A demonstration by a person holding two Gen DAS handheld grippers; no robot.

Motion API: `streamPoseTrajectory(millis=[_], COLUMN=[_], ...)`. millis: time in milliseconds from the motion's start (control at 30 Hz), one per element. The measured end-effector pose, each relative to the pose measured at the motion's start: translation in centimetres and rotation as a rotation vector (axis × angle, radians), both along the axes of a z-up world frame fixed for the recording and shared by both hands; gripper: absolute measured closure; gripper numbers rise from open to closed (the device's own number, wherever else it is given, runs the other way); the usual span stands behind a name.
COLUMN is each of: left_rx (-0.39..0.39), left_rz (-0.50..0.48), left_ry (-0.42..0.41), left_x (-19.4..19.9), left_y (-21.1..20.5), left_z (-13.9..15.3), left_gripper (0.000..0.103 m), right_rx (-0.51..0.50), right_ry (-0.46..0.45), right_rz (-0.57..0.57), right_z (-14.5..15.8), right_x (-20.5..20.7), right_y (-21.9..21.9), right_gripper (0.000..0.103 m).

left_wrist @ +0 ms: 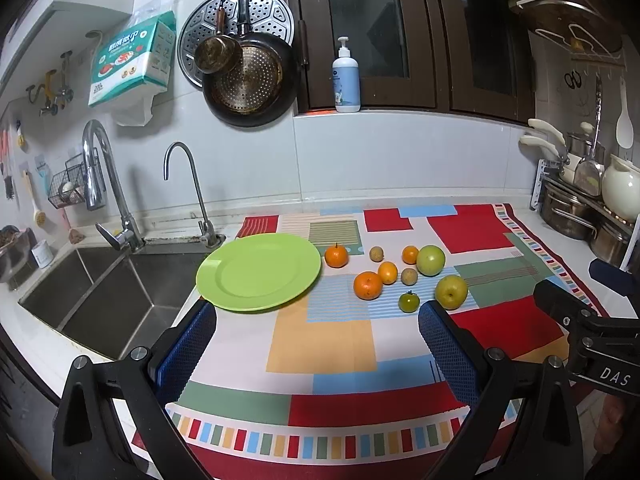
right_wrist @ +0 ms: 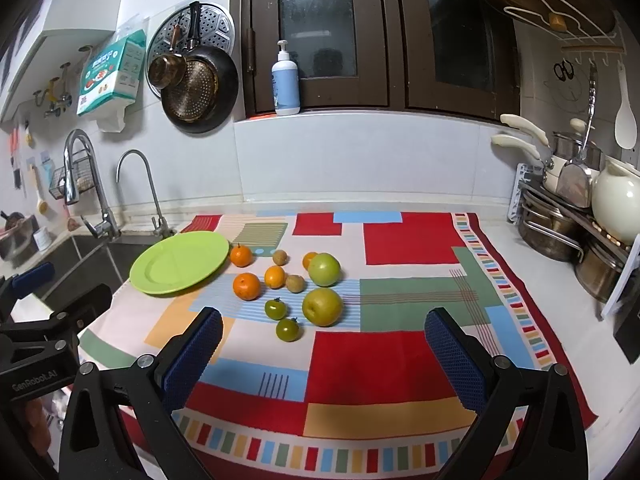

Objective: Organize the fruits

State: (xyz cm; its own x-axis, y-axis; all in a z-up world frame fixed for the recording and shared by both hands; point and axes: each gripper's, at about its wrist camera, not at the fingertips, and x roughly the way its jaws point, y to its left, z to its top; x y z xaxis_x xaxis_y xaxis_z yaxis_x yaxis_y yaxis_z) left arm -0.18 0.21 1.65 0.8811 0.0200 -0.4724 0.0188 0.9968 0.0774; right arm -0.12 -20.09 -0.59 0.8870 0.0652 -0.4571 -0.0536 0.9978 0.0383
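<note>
Both tools released, nothing gripped: left tool [left_wrist: 317, 344], right tool [right_wrist: 323, 344]; green plate [right_wrist: 180, 262] bare; fruits [right_wrist: 288, 284] on cloth [right_wrist: 408, 236], possibly ten.

plate [right_wrist: 179, 263] left on cloth [right_wrist: 408, 280] | fruits [right_wrist: 288, 284] right | sink [left_wrist: 116, 292] beyond

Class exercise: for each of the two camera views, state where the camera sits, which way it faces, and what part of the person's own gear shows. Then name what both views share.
Left wrist: sits on the left claw, looks forward and down over the counter; its open blue pads frame the green plate, the right claw at the right edge.
Right wrist: sits on the right claw, same direction; open pads frame the yellow-green apple, the left claw at the left edge.
Shared: plate, fruit cluster, patterned cloth, sink taps.
</note>
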Motion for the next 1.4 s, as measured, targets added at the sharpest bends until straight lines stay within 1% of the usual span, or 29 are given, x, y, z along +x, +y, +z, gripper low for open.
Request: streamPoseTrajectory(millis=[533,1400], left_rx=[-0.007,-0.009], left_rz=[0.007,-0.002], left_ry=[0.001,-0.012], left_x=[-0.35,-0.51], left_y=[0.19,0.31], left_z=[-0.42,-0.07], left_gripper=[0.0,0.0], right_rx=[0.006,0.009], right_ry=[0.002,-0.001], right_rz=[0.02,0.03], right_z=[-0.24,-0.07], right_x=[-0.05,-0.1], right_y=[0.19,0.27], right_gripper=[0.001,0.001])
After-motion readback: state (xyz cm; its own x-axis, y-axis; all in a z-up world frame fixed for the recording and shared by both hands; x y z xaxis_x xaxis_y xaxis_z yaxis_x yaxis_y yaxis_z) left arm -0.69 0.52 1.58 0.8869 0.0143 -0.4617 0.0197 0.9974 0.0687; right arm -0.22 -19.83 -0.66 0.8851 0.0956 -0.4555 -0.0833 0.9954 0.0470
